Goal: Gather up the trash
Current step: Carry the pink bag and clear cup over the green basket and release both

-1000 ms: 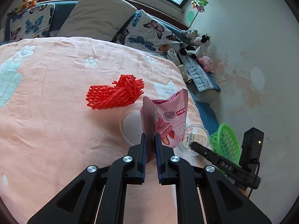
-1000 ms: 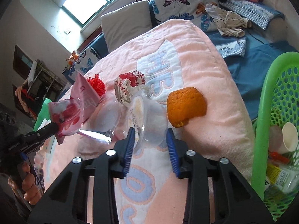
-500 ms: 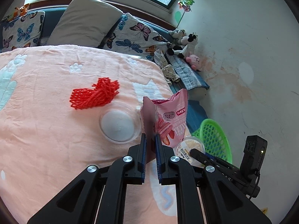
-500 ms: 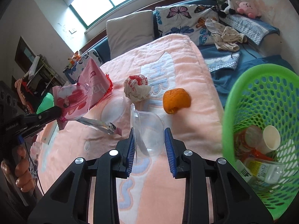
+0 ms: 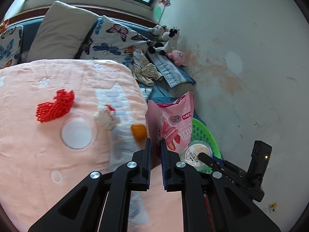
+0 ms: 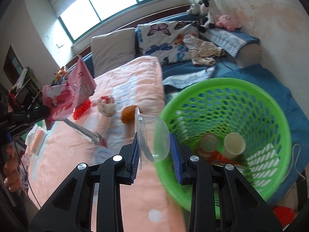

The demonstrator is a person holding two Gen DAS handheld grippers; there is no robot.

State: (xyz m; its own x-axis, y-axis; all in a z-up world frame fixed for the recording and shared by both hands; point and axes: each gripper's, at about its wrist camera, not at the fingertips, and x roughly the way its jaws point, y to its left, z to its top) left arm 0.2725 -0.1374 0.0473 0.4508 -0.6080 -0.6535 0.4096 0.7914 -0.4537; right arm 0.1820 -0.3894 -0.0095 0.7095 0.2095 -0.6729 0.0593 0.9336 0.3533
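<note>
My left gripper is shut on a pink snack bag, held up over the bed's right edge; the bag also shows in the right wrist view. My right gripper is shut on a clear plastic cup, held at the rim of the green basket. The basket sits beside the bed and holds paper cups and wrappers. On the pink blanket lie a red foam net, a clear lid, a crumpled wrapper and an orange peel.
Pillows and plush toys sit at the bed's head. The white wall stands close on the right. A clear plastic strip and white packets lie on the blanket in the right wrist view.
Both grippers have moved right toward the basket, carrying the bag and the cup. The cup was lifted off the blanket and now is at the basket rim.
</note>
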